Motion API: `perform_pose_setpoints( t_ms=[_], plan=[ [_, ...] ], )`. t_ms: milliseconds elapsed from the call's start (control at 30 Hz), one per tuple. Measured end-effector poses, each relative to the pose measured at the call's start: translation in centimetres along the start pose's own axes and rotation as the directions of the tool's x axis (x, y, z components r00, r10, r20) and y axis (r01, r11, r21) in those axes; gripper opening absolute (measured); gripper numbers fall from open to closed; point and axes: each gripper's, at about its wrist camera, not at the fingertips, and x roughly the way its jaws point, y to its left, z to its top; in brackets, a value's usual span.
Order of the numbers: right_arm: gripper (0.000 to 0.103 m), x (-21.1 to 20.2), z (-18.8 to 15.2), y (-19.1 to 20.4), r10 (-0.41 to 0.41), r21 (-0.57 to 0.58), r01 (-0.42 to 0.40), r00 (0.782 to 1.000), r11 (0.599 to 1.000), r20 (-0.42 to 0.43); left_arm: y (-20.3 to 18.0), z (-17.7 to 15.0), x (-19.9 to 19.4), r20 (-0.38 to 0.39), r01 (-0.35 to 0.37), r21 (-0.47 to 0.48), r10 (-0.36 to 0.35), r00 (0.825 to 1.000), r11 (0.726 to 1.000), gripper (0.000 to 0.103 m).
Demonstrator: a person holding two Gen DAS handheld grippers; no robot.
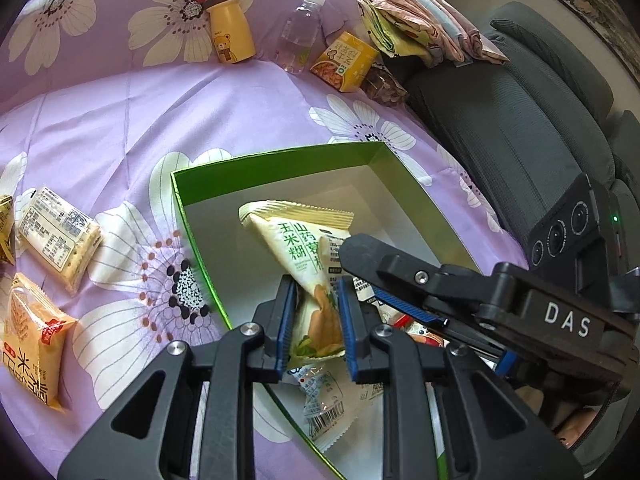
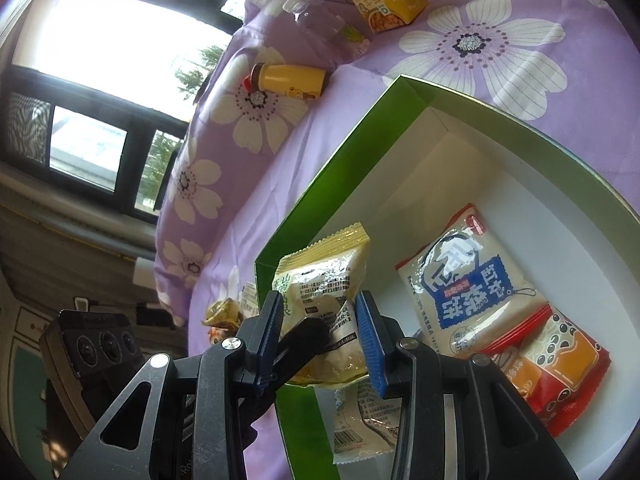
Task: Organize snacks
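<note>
Left gripper (image 1: 316, 322) pinches yellow-green packet (image 1: 304, 240) over green box (image 1: 280, 164); right gripper (image 2: 320, 340) clamps same packet's far side. Risk: opposing pulls tear wrapper, or packet drops outside near-left wall.

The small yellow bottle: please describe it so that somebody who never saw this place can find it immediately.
Start from the purple flowered bedcover and look past the green box to the raised far edge. The yellow bottle stands left of a clear water bottle and a yellow carton. Only it has a brown cap and a cartoon bear.
</note>
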Motion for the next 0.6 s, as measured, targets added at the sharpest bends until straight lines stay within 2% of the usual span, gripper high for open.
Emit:
perform_pose_setpoints(
  t_ms=[167,267,400,533,600],
  plan=[
    [0.040,-0.2,-0.1,0.5,-0.020,-0.018,0.021,0.999,1.000,0.027,0.3,-0.1,-1.6,0.032,0.009,0.008,-0.010,0.999,1.000,0.027],
    [0.040,-0.6,-0.2,0.7,0.018,-0.023,-0.018,0.999,1.000,0.035,0.4,-0.3,-2.8,0.055,0.013,0.014,-0.014,0.998,1.000,0.029],
    [0.040,-1.1,-0.7,1.8,0.011,-0.061,-0.007,0.998,0.998,0.056,1.5,-0.8,-4.9,0.097,0.009,0.003,-0.009,0.995,1.000,0.036],
    [0.040,-1.3,-1.7,3.3,0.028,-0.101,-0.021,0.997,0.995,0.068,3.4,-1.6,-7.3,0.134,-0.021,-0.022,0.024,0.991,1.000,0.044],
    [0.044,-1.3,-2.2,4.2,0.034,-0.124,-0.025,0.997,0.992,0.073,4.7,-2.0,-8.4,0.148,-0.037,-0.050,0.044,0.988,0.998,0.050]
  ],
)
